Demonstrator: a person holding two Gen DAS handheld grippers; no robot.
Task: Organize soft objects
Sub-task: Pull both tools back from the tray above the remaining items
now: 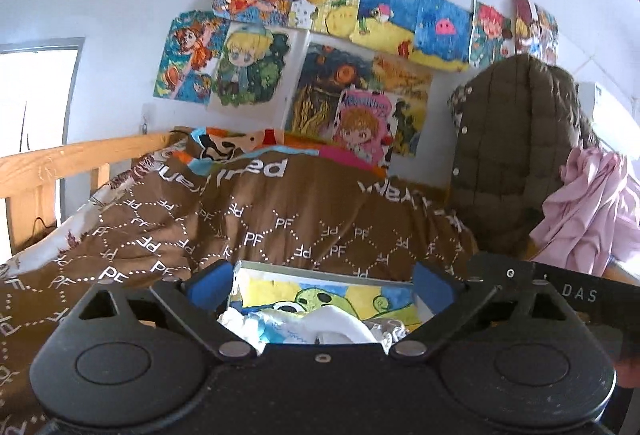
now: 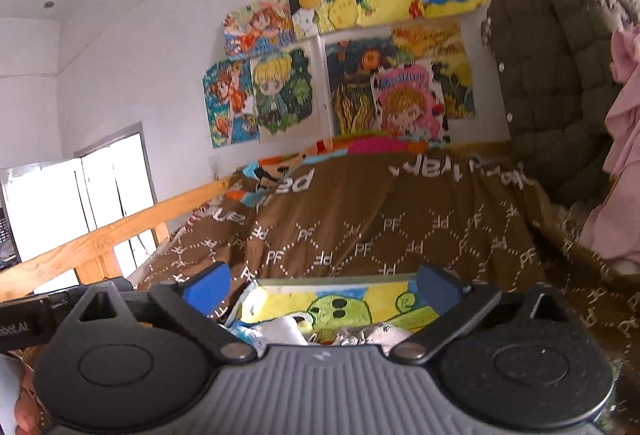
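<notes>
My left gripper is open, its blue pads wide apart with nothing between them. Below and just beyond it stands an open box whose inner wall bears a green cartoon painting. White and light-blue soft cloths lie crumpled inside. My right gripper is also open and empty, hovering over the same box and its cloths. A brown quilt printed with white "PF" marks covers the bed behind the box.
A wooden bed rail runs along the left. An olive padded jacket and a pink garment hang at the right. Drawings cover the white wall. A colourful pillow lies at the bed's far end.
</notes>
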